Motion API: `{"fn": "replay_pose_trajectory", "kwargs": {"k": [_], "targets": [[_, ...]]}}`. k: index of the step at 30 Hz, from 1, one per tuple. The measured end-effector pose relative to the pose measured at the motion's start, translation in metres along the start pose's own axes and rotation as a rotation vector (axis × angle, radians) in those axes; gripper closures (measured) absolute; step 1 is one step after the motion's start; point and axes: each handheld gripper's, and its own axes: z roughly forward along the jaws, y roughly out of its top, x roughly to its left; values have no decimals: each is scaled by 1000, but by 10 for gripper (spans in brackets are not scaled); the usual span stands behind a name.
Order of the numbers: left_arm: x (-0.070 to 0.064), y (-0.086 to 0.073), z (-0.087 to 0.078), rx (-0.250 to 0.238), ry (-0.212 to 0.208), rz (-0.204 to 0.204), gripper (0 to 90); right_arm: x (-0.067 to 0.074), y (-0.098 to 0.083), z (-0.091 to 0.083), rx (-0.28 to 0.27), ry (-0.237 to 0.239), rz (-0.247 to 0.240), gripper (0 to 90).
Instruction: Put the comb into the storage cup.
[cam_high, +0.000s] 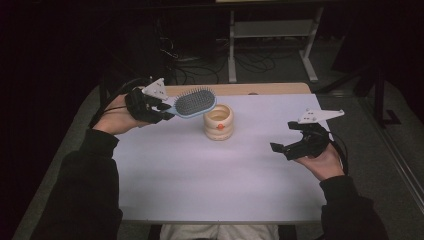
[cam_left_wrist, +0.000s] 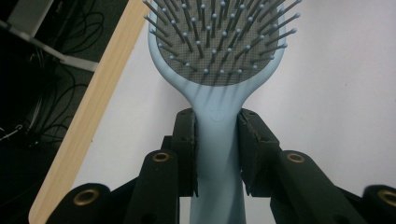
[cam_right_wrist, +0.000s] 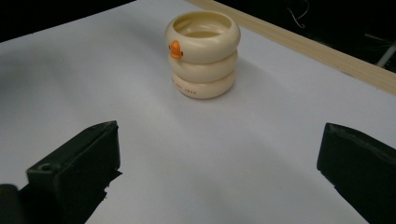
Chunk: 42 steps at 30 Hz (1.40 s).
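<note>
The ring-stacked cup (cam_high: 218, 121) sits on the surface (cam_high: 210, 175), toward the far middle. The hairbrush (cam_high: 195, 103) hangs just left of it, in the left hand-held gripper (cam_high: 159, 108). The right hand-held gripper (cam_high: 290, 145) is well off to the right.

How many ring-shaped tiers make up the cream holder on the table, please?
3, stacked upright: the top tier of the cream ribbed plastic holder carries an orange beak-like knob, the middle sits beneath it, and the bottom rests on the white table.

Lab: floor cables (cam_high: 200, 65), rig table (cam_high: 210, 180)
</note>
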Motion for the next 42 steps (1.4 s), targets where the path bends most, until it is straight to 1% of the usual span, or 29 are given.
{"fn": "replay_pose_trajectory", "kwargs": {"k": [12, 14, 16, 19, 23, 27, 28, 30, 33, 36, 40, 42], "targets": [[-4, 11, 7, -9, 8, 20, 702, 3, 35, 8, -6, 38, -29, 0], [-5, 12, 8, -12, 7, 15, 702, 4, 39, 10, -5, 43, -35, 0], [-5, 13, 9, -12, 9, 18, 702, 5, 43, 11, -3, 47, -38, 0], [-6, 14, 11, -18, 0, 17, 702, 6, 48, 15, 2, 51, -45, 0], [-7, 17, 14, -24, -6, 23, 702, 10, 54, 21, 20, 56, -60, 0], [-8, 20, 17, -33, -6, 30, 702, 13, 61, 26, 16, 72, -70, 0], [-9, 20, 17, -38, -7, 27, 702, 14, 63, 27, 13, 77, -70, 0], [-10, 22, 19, -35, -8, 34, 702, 15, 67, 29, 8, 81, -72, 0], [-12, 23, 21, -29, -15, 40, 702, 16, 73, 33, 20, 64, -69, 0], [-14, 23, 24, -20, -13, 53, 702, 17, 78, 37, 21, 62, -65, 0], [-16, 26, 26, -31, -9, 54, 702, 18, 83, 42, 12, 72, -58, 0], [-16, 27, 28, -33, -7, 61, 702, 18, 85, 45, 8, 76, -55, 0]]}}
